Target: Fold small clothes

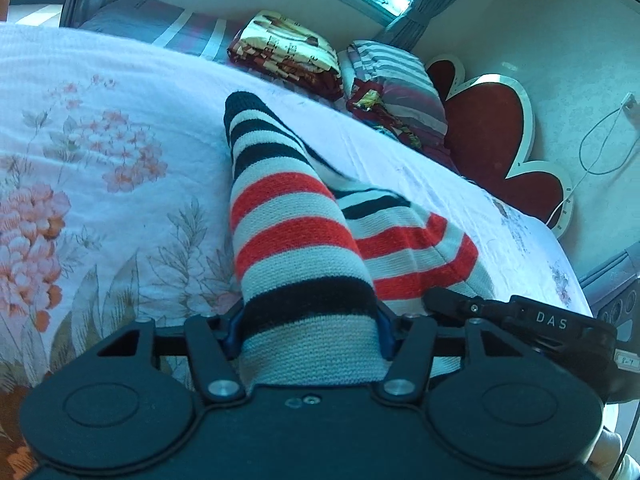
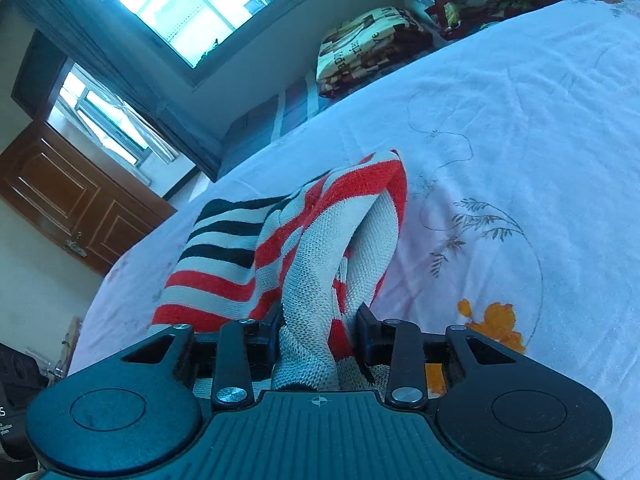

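Observation:
A small knit garment (image 1: 288, 216) with red, navy and white stripes lies on the white floral bedspread (image 1: 100, 152). My left gripper (image 1: 308, 332) is shut on a thick band of it, which runs forward from the jaws. My right gripper (image 2: 318, 332) is shut on a bunched fold of the same striped garment (image 2: 256, 256), held a little above the bedspread (image 2: 500, 128). The right gripper's black body also shows in the left wrist view (image 1: 532, 320), close beside the left one. The fingertips of both are buried in the cloth.
Folded patterned blankets (image 1: 288, 52) and striped pillows (image 1: 396, 80) lie at the bed's far edge, by a red heart-shaped headboard (image 1: 488, 132). A window (image 2: 188, 4) and a wooden door (image 2: 72, 196) stand beyond the bed. A cable (image 1: 600, 152) hangs on the wall.

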